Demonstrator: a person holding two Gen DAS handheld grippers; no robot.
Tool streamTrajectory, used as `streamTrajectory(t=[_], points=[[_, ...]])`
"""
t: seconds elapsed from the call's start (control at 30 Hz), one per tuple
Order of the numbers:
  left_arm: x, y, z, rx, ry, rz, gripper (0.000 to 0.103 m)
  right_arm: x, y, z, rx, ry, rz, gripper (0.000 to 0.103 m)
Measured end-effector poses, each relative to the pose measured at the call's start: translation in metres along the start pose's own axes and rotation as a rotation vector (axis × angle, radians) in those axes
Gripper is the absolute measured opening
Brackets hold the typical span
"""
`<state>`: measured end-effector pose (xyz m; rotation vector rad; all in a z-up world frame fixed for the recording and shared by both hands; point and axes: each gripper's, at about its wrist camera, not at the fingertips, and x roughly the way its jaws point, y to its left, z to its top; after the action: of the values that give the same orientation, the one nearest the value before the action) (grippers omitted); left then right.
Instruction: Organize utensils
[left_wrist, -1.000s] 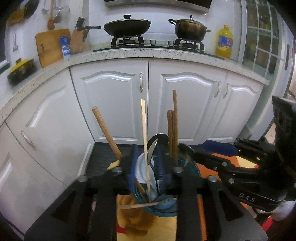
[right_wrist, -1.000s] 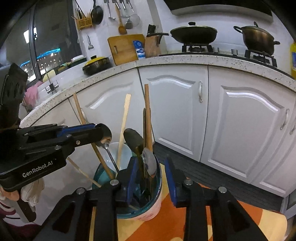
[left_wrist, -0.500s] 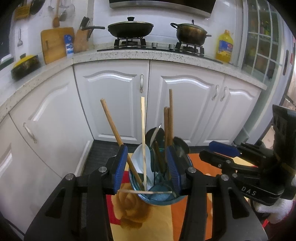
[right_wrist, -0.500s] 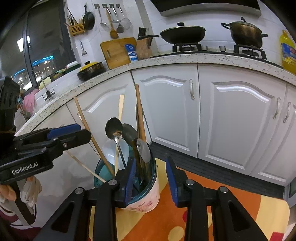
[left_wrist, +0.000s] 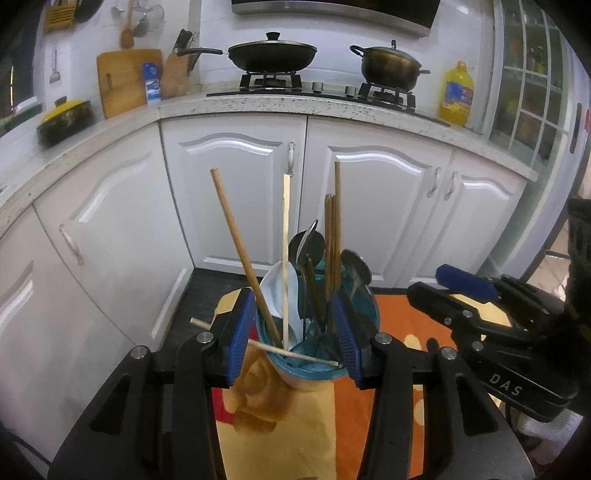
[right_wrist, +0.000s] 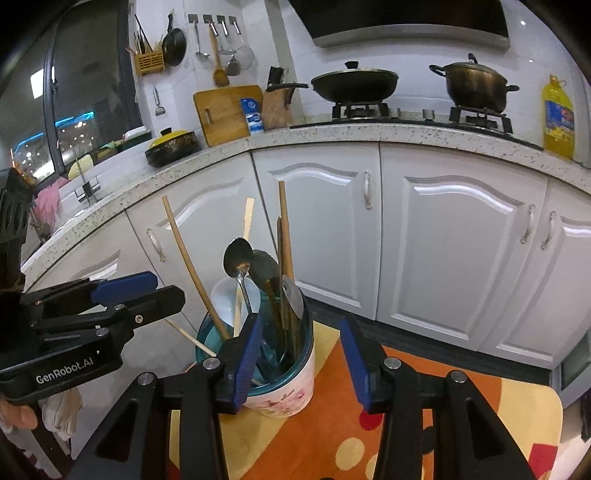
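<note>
A teal-rimmed holder (left_wrist: 317, 365) (right_wrist: 280, 384) stands on an orange and yellow cloth. In it stand several wooden chopsticks (left_wrist: 240, 251), metal spoons (right_wrist: 238, 258) and a white ladle (left_wrist: 277, 291). One thin chopstick (left_wrist: 266, 345) lies across its rim. My left gripper (left_wrist: 293, 332) is open and empty, its pads on either side of the holder, a little back from it. My right gripper (right_wrist: 301, 354) is open and empty, just right of the holder. Each gripper shows in the other's view: right (left_wrist: 469, 295), left (right_wrist: 122, 295).
White cabinets (left_wrist: 236, 192) curve behind the table under a speckled counter (right_wrist: 369, 133). On it stand a wok (left_wrist: 273, 55), a pot (right_wrist: 474, 86), an oil bottle (left_wrist: 456, 92), a cutting board (right_wrist: 225, 112) and a yellow-lidded pot (right_wrist: 171, 146).
Both grippers have drawn back from the holder. A spoon that my left gripper held over the holder now stands in it. My right gripper's jaws have opened wider.
</note>
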<state>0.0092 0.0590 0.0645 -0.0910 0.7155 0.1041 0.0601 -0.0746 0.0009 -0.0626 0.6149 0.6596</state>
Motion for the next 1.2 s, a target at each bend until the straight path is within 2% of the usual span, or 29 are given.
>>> streamTrajectory(t=[0.07, 0.2, 0.33, 1.2], points=[[-0.002, -0.001, -0.002, 0.0, 0.0, 0.01, 0.043, -0.003, 0.003, -0.002, 0.001, 0.0, -0.005, 0.043], [-0.006, -0.002, -0.005, 0.002, -0.007, 0.03, 0.043, -0.011, 0.006, -0.007, 0.0, -0.013, -0.039, 0.055], [-0.008, -0.007, -0.008, 0.023, -0.005, 0.081, 0.043, -0.017, 0.006, -0.008, 0.008, -0.021, -0.045, 0.055], [-0.021, 0.001, -0.012, -0.011, -0.041, 0.1, 0.043, -0.028, 0.019, -0.006, 0.034, -0.021, -0.07, 0.059]])
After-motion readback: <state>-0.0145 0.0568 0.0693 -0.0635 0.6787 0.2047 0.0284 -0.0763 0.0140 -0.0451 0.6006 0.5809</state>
